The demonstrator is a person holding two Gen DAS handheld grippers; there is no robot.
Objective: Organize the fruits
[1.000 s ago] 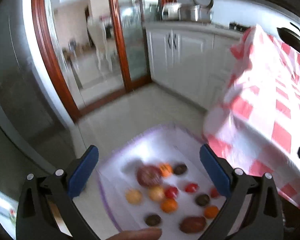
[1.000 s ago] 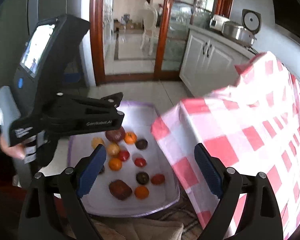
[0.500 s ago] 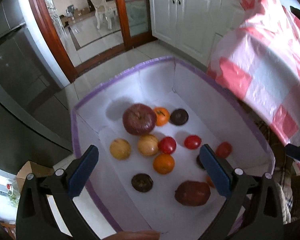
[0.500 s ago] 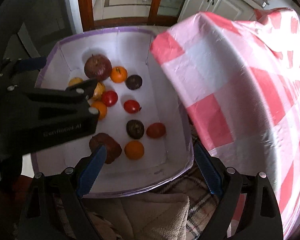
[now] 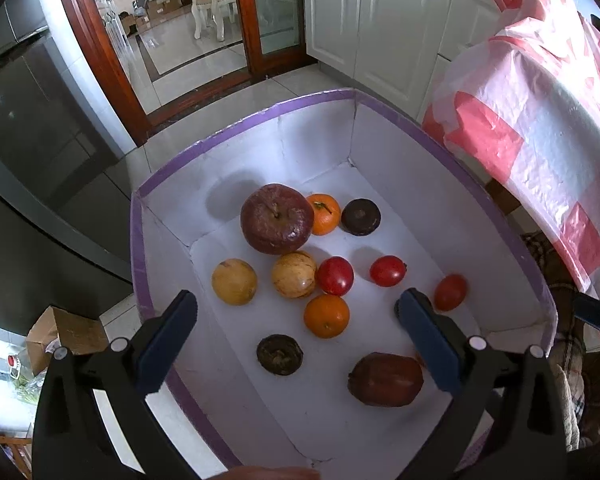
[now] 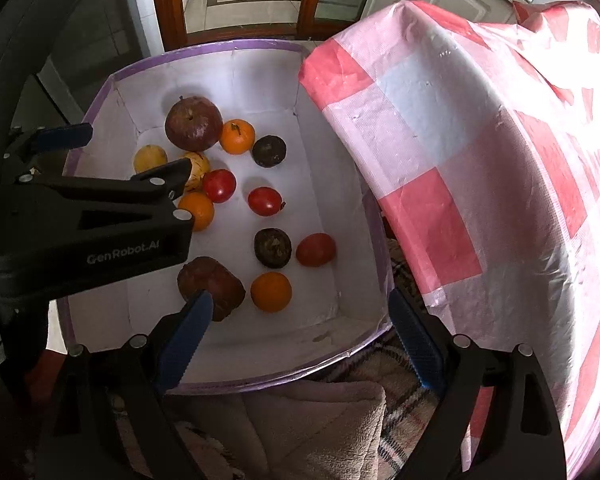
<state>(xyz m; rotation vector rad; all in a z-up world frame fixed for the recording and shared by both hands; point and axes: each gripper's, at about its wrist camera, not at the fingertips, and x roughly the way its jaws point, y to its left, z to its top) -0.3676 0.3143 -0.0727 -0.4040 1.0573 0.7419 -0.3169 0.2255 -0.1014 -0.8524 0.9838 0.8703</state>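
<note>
Fruits all sit loose in the box (image 5: 452, 152), mixed, no sorting visible; could be pre-sort or just collected, can't tell. Both claws spread wide, gripping nothing: left claw (image 5: 300, 320) over the box's near half, right claw (image 6: 300, 340) at its near rim. Box: white foam-like walls, purple tape edge. Wrinkled big apple (image 5: 277, 218) near the far wall, glossy tomatoes (image 5: 335, 276) mid-box, smooth round oranges (image 5: 326, 316).

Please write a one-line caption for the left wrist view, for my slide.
Open left tool above a white box holding scattered fruits.
</note>
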